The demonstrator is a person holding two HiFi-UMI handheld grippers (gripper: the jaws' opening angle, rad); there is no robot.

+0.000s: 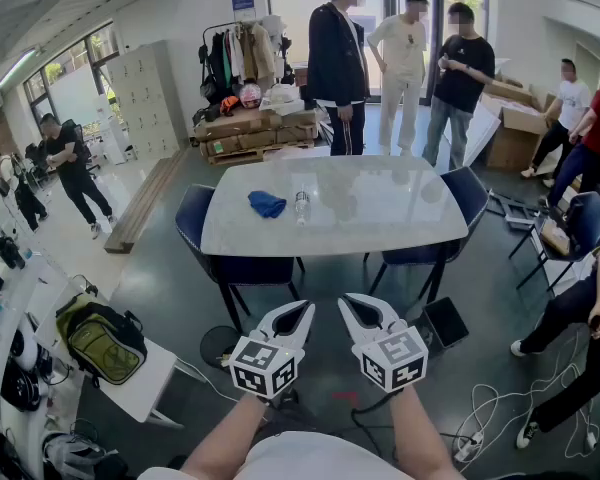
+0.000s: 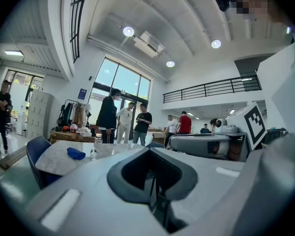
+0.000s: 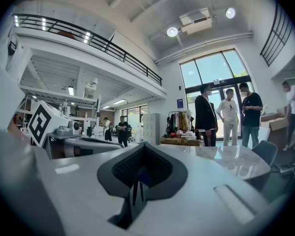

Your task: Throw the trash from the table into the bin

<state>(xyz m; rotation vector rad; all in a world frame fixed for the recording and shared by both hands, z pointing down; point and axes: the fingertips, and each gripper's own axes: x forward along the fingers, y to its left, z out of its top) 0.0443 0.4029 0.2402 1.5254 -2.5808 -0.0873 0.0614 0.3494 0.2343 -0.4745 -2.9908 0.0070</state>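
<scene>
I am holding my left claw [image 1: 298, 314] clenched, its jaws meeting at the tips with nothing between them. I am holding my right claw [image 1: 358, 310] the same way, shut and empty. Both are hanging side by side, close to my body and pointing roughly level. They are on the near side of the table [image 1: 380, 230] and well apart from it.

Nothing is being carried, so I am judging that the task is only at its start. The trash is lying on the table's left half. A crumpled blue cloth [image 1: 267, 204] is sitting there, and just to its right a small clear item [image 1: 301, 206] is standing, perhaps a bottle, though it is too small to tell. Neither is being touched. The rest of the tabletop is showing only reflections.

Dark blue chairs [image 1: 205, 230] are tucked in along the table's near edge and at its ends, so I am expecting to reach over or between them. I am not making out a bin with any certainty. A dark round shape [image 1: 220, 346] is sitting on the floor below the table's near left corner, but I cannot tell what it is. Every pick and every drop is yet to be done.
</scene>
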